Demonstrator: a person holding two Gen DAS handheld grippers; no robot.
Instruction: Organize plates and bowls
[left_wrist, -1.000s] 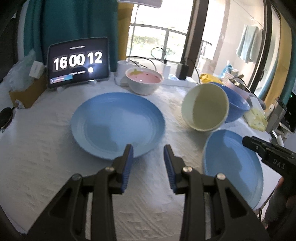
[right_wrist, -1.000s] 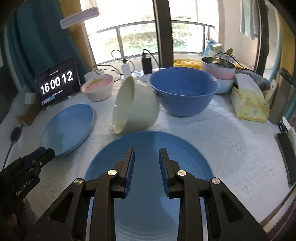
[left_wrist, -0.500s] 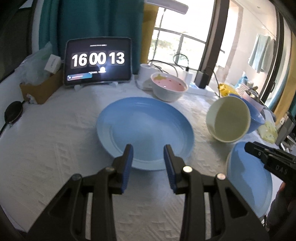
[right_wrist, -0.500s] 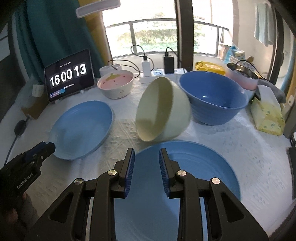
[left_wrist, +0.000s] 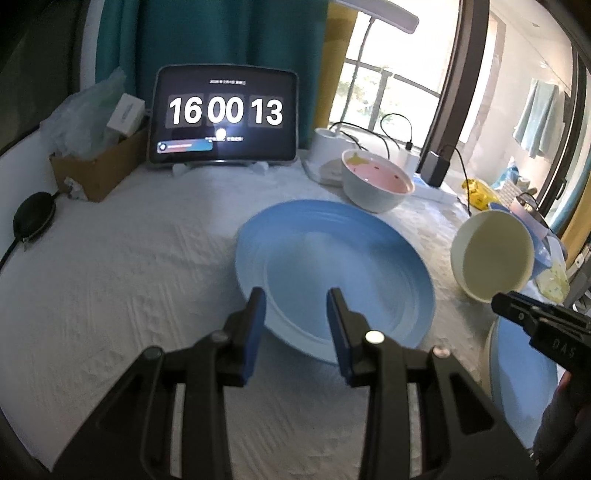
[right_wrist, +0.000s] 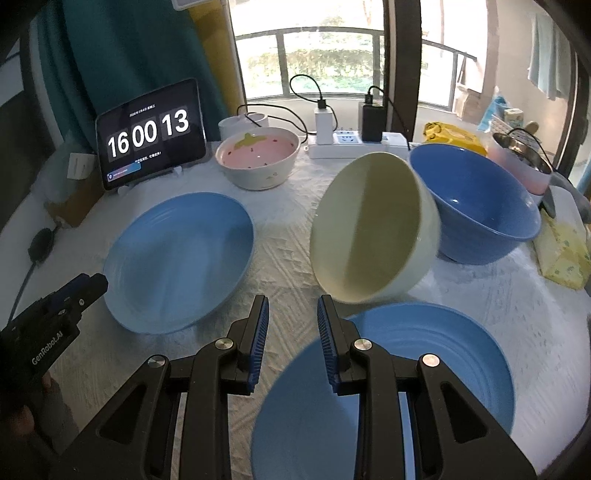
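A light blue plate (left_wrist: 343, 266) lies on the white cloth, and my left gripper (left_wrist: 295, 301) hovers open over its near rim with nothing between the fingers. A second blue plate (right_wrist: 436, 369) lies below my right gripper (right_wrist: 291, 308), which is open and empty above that plate's left edge. A cream bowl (right_wrist: 373, 229) stands tipped on its side, leaning against a large blue bowl (right_wrist: 480, 206). Behind them sits a pink strawberry-pattern bowl (right_wrist: 258, 157). The other plate (right_wrist: 177, 258) and the left gripper (right_wrist: 86, 286) show at the left of the right wrist view.
A tablet clock (left_wrist: 225, 114) stands at the back, a cardboard box (left_wrist: 96, 173) and a black pouch (left_wrist: 33, 218) to its left. A power strip (right_wrist: 351, 142) with chargers, a steel-lined pink bowl (right_wrist: 517, 162) and a yellow tissue pack (right_wrist: 565, 251) fill the back right.
Both grippers have swung left across the table, so plates and bowls slid right in each view. Jaw gaps are unchanged and nothing was picked up.
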